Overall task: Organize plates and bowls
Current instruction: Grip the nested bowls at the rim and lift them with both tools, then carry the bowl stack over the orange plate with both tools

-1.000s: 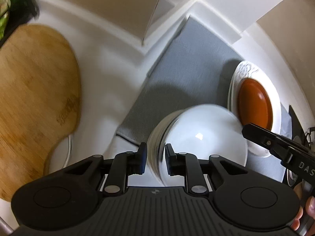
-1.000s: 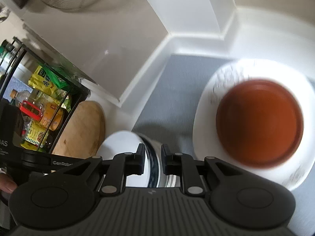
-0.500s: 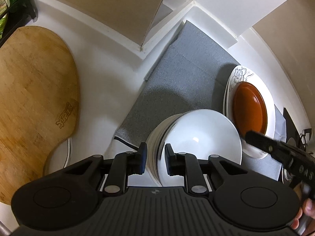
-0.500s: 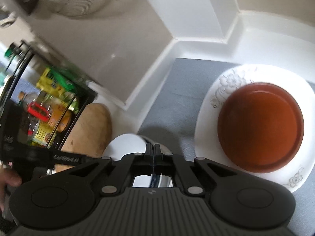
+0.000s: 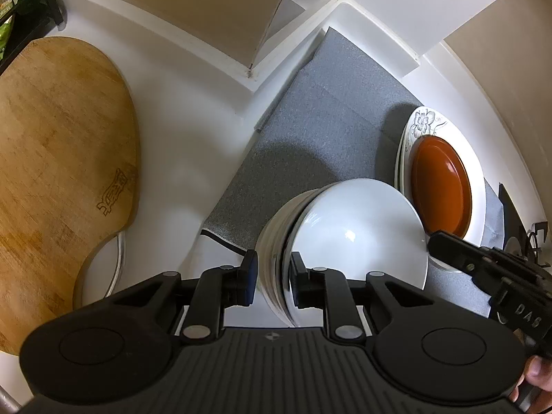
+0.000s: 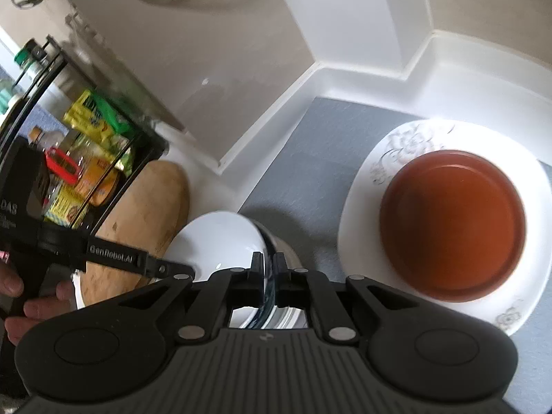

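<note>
While rim-clamped, white bowls (image 5: 358, 231) on mat (image 5: 327, 110)

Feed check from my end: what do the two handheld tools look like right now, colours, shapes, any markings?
Both are matte black. Each has a ribbed top plate, two round discs at its sides and angled linkages with silver pivot pins running to two slim fingers. The left tool has bluish pads. Its side reads "GenRobot.AI"; the right tool shows "DAS" on its body. No cables or sleeves show.

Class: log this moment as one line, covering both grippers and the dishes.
left gripper: shut on bowl stack | right gripper: jaws just opened slightly, top bowl rim between | brown dish: on floral plate
</note>
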A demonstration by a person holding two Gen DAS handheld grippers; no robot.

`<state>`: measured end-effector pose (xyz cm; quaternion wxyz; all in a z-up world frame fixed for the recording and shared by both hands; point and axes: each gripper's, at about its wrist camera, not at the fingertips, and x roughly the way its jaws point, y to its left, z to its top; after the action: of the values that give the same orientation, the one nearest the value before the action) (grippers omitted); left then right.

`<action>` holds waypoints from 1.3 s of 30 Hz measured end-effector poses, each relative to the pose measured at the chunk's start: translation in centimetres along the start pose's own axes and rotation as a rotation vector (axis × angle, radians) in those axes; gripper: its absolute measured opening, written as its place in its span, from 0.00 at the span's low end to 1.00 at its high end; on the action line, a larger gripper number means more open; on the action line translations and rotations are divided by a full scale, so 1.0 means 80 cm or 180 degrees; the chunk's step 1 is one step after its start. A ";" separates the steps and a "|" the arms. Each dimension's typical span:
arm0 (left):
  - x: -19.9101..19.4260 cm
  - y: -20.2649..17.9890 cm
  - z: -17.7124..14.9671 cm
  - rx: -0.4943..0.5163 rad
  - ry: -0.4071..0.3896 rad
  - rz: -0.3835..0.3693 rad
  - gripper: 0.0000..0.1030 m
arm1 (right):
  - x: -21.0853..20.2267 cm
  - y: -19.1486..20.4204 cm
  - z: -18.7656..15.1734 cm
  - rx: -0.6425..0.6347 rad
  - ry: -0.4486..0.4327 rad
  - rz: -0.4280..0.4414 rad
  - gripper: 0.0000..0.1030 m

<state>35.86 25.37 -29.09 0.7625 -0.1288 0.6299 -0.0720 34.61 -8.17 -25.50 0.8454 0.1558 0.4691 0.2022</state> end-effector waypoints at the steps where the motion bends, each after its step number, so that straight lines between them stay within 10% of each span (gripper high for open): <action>1: 0.002 0.001 0.001 0.0007 0.0011 -0.0005 0.22 | 0.000 -0.002 0.000 0.0020 0.0022 0.0002 0.16; 4: 0.014 0.000 0.004 0.0009 0.0087 0.0029 0.27 | 0.010 -0.012 -0.003 0.0117 0.0126 -0.0036 0.39; 11: 0.049 -0.001 0.002 -0.0030 0.0305 -0.0102 0.53 | 0.048 -0.043 -0.026 0.0818 0.0400 0.0216 0.50; 18: 0.061 -0.013 0.002 -0.0031 0.0273 -0.0219 0.58 | 0.078 -0.059 -0.051 0.1350 0.0560 0.0358 0.61; 26: 0.042 -0.019 -0.012 0.0301 0.0091 -0.0196 0.42 | 0.070 -0.053 -0.055 0.1381 0.0477 0.0178 0.40; 39: 0.031 -0.021 -0.019 0.0345 0.0155 -0.0184 0.37 | 0.060 -0.052 -0.058 0.1472 0.0496 0.0124 0.36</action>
<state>34.97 22.94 -31.20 0.7505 -0.1037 0.6394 -0.1311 33.69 -9.09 -33.26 0.7446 0.3381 0.5636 0.1171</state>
